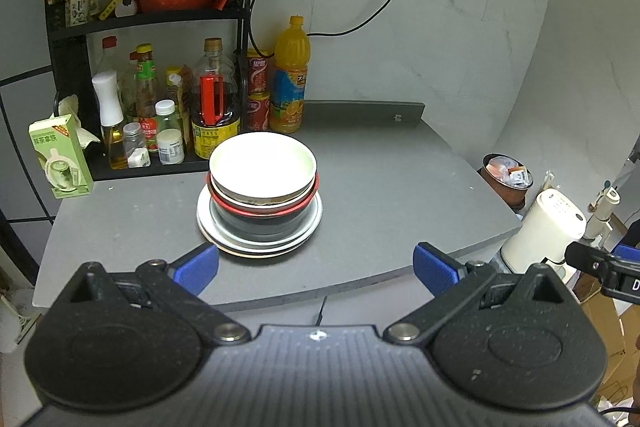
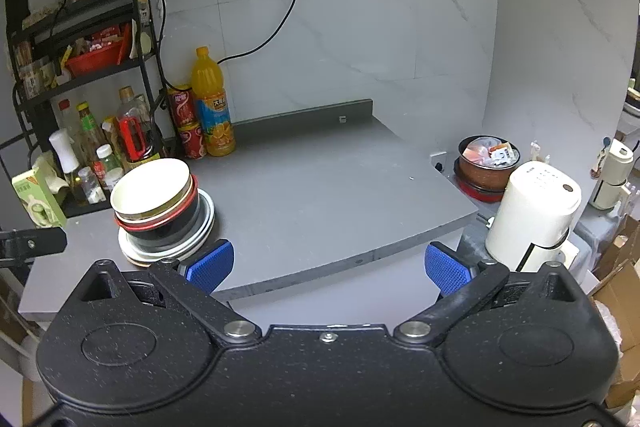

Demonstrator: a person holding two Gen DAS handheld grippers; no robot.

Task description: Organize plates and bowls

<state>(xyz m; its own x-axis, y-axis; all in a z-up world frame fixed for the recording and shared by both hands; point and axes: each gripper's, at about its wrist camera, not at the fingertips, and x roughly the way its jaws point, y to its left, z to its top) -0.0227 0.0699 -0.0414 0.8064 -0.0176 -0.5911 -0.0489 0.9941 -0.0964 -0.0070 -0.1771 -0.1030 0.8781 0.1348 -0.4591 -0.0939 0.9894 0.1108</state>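
I hold my left gripper (image 1: 316, 267) and right gripper (image 2: 328, 265) spread wide, both empty, off the counter's (image 1: 380, 187) front edge. Bowls (image 1: 263, 167) sit upright, nested on plates (image 1: 308, 231) near its left rear corner.

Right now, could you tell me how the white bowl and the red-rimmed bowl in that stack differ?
The white bowl sits on top, its cream inside open to view; the red-rimmed bowl sits beneath, its inside hidden. The white bowl is pale outside; the red-rimmed bowl is dark. Both are upright, nested on the plates.
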